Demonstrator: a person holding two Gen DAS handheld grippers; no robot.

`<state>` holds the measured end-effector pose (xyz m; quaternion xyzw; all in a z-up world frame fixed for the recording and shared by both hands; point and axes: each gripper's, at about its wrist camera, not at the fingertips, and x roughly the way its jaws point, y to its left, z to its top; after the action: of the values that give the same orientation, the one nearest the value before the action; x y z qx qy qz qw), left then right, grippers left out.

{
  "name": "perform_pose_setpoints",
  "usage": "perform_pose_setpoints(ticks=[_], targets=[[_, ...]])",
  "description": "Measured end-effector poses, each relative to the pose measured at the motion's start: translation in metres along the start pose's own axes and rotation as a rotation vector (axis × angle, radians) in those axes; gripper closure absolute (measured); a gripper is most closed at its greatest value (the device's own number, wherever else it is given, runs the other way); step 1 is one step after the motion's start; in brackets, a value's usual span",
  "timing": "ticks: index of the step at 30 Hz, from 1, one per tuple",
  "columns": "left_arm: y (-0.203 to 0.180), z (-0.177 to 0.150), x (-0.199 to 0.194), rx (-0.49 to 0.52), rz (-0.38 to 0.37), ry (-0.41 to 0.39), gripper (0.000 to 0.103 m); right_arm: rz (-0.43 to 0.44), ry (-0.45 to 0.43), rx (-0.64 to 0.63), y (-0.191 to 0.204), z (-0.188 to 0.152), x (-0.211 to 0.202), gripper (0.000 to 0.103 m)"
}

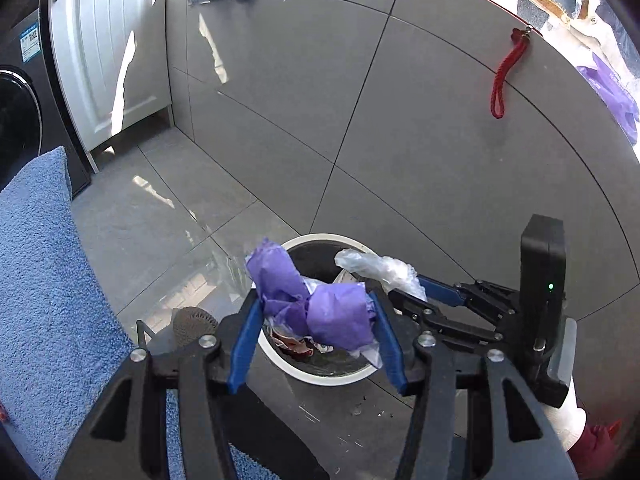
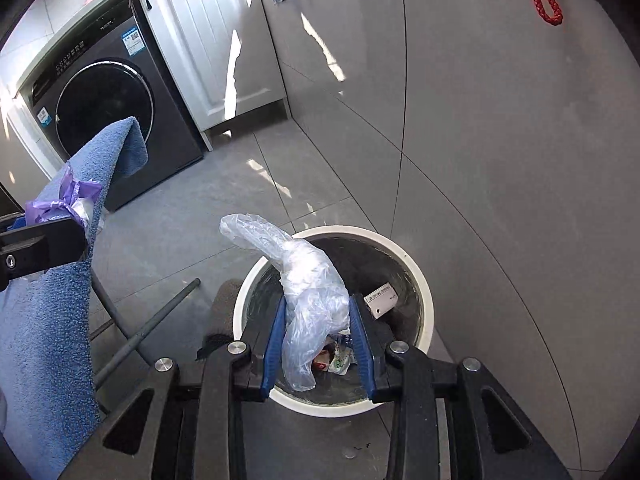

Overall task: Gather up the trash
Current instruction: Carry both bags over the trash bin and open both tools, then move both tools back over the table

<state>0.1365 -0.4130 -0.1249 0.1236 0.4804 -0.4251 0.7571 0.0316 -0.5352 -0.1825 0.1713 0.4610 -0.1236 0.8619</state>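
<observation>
Over the bin mouth, left claw (image 1: 316, 322): blue pads clamped on a crumpled purple plastic bag (image 1: 308, 300), which bulges above and between the fingers. Film thin, creased, matte. The wad hangs above the near-left part of the white rim of the trash bin (image 1: 316, 378).

Right claw (image 2: 318, 344): blue pads closed on a clear plastic bag (image 2: 308, 292), crinkled and translucent, one twisted end sticking up-left past the rim, a loose tail drooping into the bin (image 2: 428, 300). Seen from the left wrist, this claw reaches in from the right, near the left one but not touching it.

Bin: round, white lip, dark inside wall. At the bottom, paper scraps with red and green print; a small white carton (image 2: 380, 300) leans against the far inner wall.

Edges: bin stands close against a grey tiled wall (image 2: 500, 160) on its right. Grey glossy floor tiles (image 2: 224, 208) lie open to the left and beyond. A blue terry towel (image 2: 48, 320), coarse pile, hangs at the left border, with thin grey metal bars (image 2: 160, 320) just beside it. Further off, a dark front-loading washer (image 2: 104, 112) and a white panelled cabinet door (image 2: 216, 40). A red cord loop (image 1: 506, 76) hangs on the wall.
</observation>
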Motion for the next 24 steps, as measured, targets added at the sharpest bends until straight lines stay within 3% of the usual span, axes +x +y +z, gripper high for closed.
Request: perform_pose_setpoints(ticks=[2,7,17,20,24], targets=[[-0.003,0.008,0.012,-0.017,-0.019,0.006,0.049,-0.013,0.01,0.018,-0.007,-0.001,0.008,0.072],[-0.005,0.016,0.022,-0.047,-0.056,0.009,0.045,-0.042,0.029,0.03,-0.015,0.0,0.019,0.059],[0.002,0.005,-0.021,-0.036,-0.019,-0.043,0.044,-0.047,0.005,0.064,-0.027,-0.012,-0.012,0.057],[0.009,-0.002,-0.046,-0.032,0.023,-0.091,0.044,-0.042,-0.013,0.057,-0.019,-0.011,-0.027,0.056],[0.017,-0.024,-0.083,-0.007,0.137,-0.168,0.044,-0.034,-0.036,0.015,-0.002,-0.01,-0.047,0.055]])
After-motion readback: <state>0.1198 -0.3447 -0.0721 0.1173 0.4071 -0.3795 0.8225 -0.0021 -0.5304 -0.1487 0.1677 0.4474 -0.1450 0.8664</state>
